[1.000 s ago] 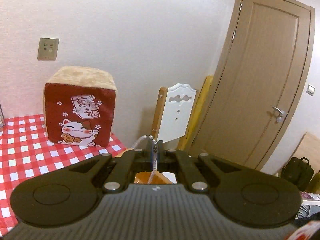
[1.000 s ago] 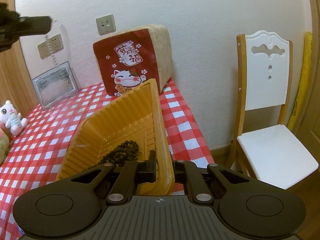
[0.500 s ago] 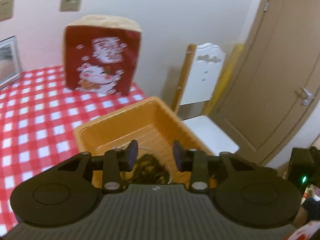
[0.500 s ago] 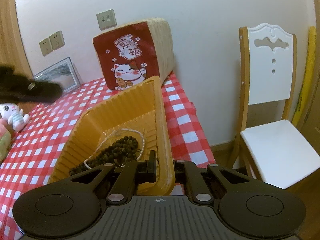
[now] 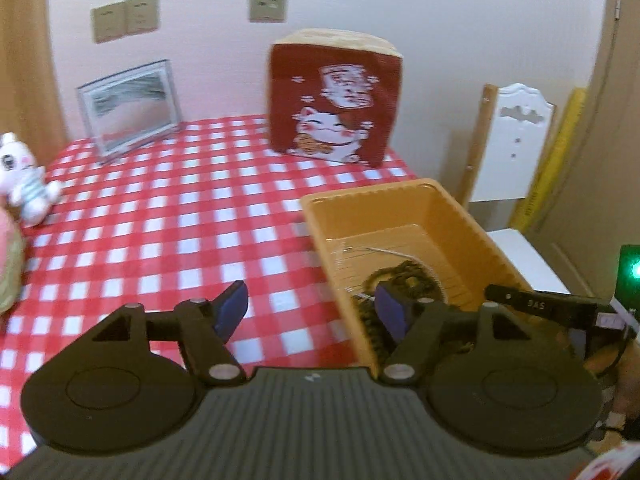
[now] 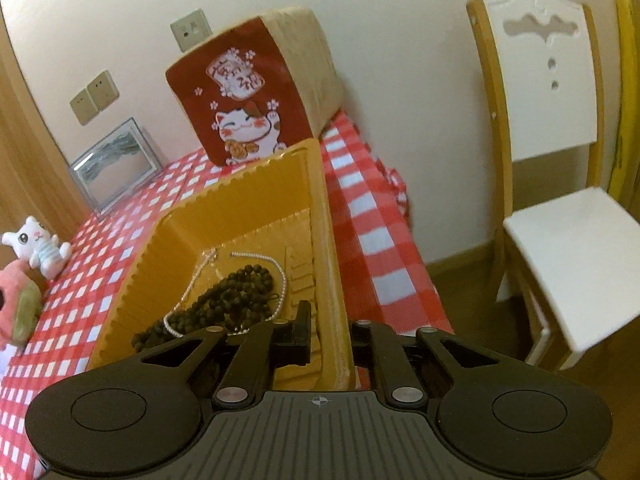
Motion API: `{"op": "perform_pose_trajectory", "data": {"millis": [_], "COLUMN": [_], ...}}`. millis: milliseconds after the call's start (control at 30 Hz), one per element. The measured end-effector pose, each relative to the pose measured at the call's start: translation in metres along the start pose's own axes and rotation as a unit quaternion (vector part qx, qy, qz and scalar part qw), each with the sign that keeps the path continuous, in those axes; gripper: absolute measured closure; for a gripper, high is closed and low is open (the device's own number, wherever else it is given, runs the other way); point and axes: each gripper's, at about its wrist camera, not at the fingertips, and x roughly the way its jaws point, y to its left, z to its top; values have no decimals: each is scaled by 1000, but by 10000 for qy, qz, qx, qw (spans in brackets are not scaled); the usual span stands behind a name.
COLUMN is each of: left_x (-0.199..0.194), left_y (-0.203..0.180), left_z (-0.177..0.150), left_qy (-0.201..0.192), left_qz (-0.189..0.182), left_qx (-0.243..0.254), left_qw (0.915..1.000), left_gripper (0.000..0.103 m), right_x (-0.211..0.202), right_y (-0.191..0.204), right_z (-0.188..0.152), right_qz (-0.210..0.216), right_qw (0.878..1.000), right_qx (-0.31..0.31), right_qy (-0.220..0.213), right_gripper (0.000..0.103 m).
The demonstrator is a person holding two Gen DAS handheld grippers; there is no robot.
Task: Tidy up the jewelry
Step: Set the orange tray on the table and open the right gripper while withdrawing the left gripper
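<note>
An orange plastic bin (image 5: 472,236) (image 6: 256,196) stands on the red-checked tablecloth (image 5: 168,216) near the table's right edge. Inside it lie a pile of dark wooden beads (image 6: 236,292) (image 5: 412,280) and a white pearl strand (image 6: 282,280). My left gripper (image 5: 312,312) hovers over the bin's near left corner. Its jaws are opening and hold nothing. My right gripper (image 6: 332,334) straddles the bin's right wall. Its jaws are opening, and a thin gap shows beside the left finger (image 6: 302,332).
A red lucky-cat cushion (image 5: 336,100) stands against the back wall, with a clear picture frame (image 5: 128,108) to its left. A white plush cat (image 5: 24,184) lies at the left edge. A white chair (image 6: 560,160) stands beyond the table's right edge.
The left gripper was shut on a pearl strand, then opened and swung down and left over the table. The strand now lies in the bin. The right gripper's jaws have loosened on the bin's wall.
</note>
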Motion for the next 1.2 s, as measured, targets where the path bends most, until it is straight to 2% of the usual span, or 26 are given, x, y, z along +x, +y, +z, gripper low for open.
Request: {"op": "perform_pose_trajectory", "data": {"millis": [67, 167, 200, 300, 433, 500, 600, 800, 933, 1067, 1200], "left_x": [-8, -17, -21, -30, -47, -56, -68, -92, -102, -108, -112], "left_y": [2, 4, 5, 8, 6, 8, 14, 26, 36, 48, 58], "left_z": [-4, -10, -12, -17, -27, -32, -38, -49, -61, -74, -88], "left_qy": [-31, -41, -54, -72, -268, -321, -188, 138, 373, 613, 799], "left_qz": [97, 218, 260, 444, 851, 821, 627, 366, 111, 3, 1], "left_qx": [-20, 7, 32, 97, 471, 533, 442, 193, 73, -131, -211], "left_qw": [9999, 9998, 9996, 9989, 9949, 9947, 9969, 9990, 9992, 9980, 9966], "left_gripper": [28, 22, 20, 19, 10, 10, 10, 10, 10, 10, 12], "right_x": [-1, -11, -13, -17, -38, -54, -77, -103, -110, -117, -123], "right_y": [1, 5, 6, 6, 14, 27, 51, 112, 142, 165, 184], "right_z": [-1, -2, -2, 3, 6, 3, -5, -28, -45, -62, -73], "right_qz": [121, 116, 68, -172, -477, -559, -438, -225, -123, -52, -122], "right_qw": [9999, 9986, 9982, 9978, 9957, 9942, 9947, 9969, 9967, 9948, 9932], "right_qx": [-109, -324, -394, -410, -463, -573, -630, -749, -495, -451, -586], "right_qy": [23, -391, -440, -487, -645, -718, -688, 6, 628, 913, 1002], "right_gripper": [58, 28, 26, 24, 24, 24, 24, 24, 24, 24, 24]}}
